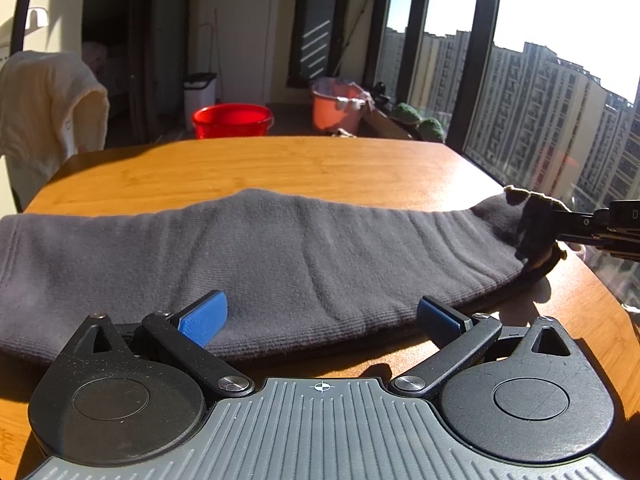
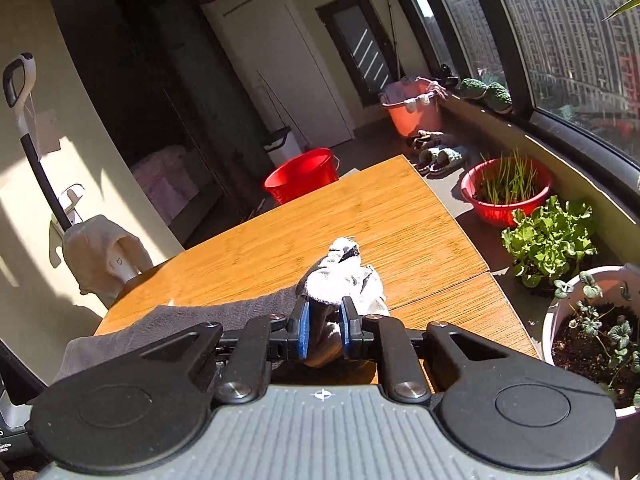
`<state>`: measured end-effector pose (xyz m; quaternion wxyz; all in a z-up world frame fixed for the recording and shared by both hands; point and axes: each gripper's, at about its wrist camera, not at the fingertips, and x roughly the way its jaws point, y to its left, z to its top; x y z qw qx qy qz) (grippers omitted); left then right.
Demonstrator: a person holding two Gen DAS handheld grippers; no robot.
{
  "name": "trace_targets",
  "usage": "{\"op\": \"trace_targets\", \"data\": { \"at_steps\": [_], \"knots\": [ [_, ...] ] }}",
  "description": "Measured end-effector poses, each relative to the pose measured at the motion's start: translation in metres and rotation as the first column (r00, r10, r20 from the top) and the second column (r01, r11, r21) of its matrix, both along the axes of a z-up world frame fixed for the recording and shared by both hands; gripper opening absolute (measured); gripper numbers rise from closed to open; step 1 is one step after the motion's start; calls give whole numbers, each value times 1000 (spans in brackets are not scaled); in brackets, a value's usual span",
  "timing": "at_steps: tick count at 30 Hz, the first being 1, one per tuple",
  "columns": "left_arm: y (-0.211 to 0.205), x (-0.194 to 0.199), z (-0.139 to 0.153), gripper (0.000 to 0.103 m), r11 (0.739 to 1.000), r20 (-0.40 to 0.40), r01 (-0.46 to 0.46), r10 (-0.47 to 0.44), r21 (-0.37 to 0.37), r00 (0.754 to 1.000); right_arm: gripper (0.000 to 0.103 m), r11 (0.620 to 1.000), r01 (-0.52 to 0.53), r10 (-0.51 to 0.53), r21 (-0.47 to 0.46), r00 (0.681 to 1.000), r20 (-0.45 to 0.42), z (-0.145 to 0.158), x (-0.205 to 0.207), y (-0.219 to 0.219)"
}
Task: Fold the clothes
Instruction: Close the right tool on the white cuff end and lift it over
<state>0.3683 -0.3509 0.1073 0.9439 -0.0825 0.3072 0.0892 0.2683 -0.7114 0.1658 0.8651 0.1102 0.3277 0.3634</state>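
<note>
A dark grey knitted garment (image 1: pixel 256 264) lies stretched across the wooden table (image 1: pixel 280 164). My left gripper (image 1: pixel 320 316) stands open just above its near edge, blue pads spread wide, nothing between them. My right gripper (image 2: pixel 324 332) is shut on the garment's bunched end (image 2: pixel 344 276), which looks pale in the sun. In the left wrist view the right gripper (image 1: pixel 560 228) comes in from the right edge and holds that end slightly off the table. The rest of the garment (image 2: pixel 180 320) trails left in the right wrist view.
A red bucket (image 1: pixel 232 120) and an orange tub (image 1: pixel 340 108) stand on the floor beyond the table. A cream cloth (image 1: pixel 48 108) hangs over something at the left. Potted plants (image 2: pixel 552 240) and a red basin (image 2: pixel 506 192) line the window side.
</note>
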Motion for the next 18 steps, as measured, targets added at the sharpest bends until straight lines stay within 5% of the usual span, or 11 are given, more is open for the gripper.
{"op": "trace_targets", "data": {
  "at_steps": [5,7,9,11,13,18],
  "knots": [
    [-1,0,5,103,1000,17,7,-6,-26,1000,13,985,44,-54,-165,997,-57,-20,10,-6],
    [-1,1,11,103,993,42,52,-48,-106,998,13,988,74,-84,-138,994,-72,-17,11,-20],
    [-9,7,19,103,984,69,102,-92,-148,993,19,994,104,-105,-15,984,-143,-10,15,-44],
    [-23,17,26,103,977,85,154,-143,-146,986,44,987,127,-105,94,973,-206,-6,19,-57],
    [-37,30,26,103,978,76,176,-168,-112,983,54,976,145,-98,165,960,-261,-6,22,-60],
    [-41,46,8,79,974,9,162,-163,-156,987,53,963,218,-150,158,923,-355,-25,26,-40]
  ]
}}
